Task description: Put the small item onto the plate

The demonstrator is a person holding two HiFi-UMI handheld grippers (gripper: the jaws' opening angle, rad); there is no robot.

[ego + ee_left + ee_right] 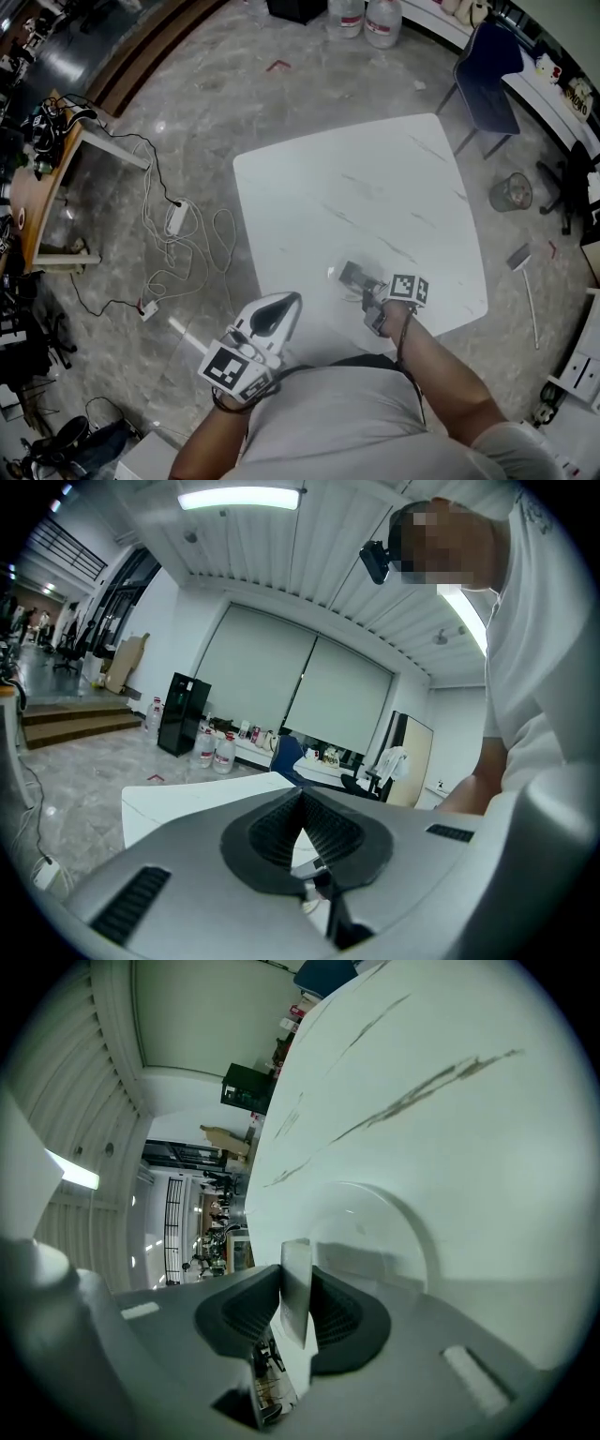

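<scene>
A small flat grey-white item [356,276] is clamped upright between the jaws of my right gripper [364,284], just above a clear round plate [334,274] near the front edge of the white table [375,187]. In the right gripper view the item [296,1260] stands between the dark pads [246,1314], with the plate [412,1241] right beyond it. My left gripper [281,305] hangs off the table's front left edge, close to my body. In its own view the left gripper [302,797] points across the table, its jaws meeting at the tips with nothing between them.
A blue chair [487,70] stands at the table's far right corner, with a wire bin [511,192] on the floor to its right. Water jugs [366,19] sit beyond the table. Cables and a power strip [176,217] lie on the floor at left beside a wooden desk [42,187].
</scene>
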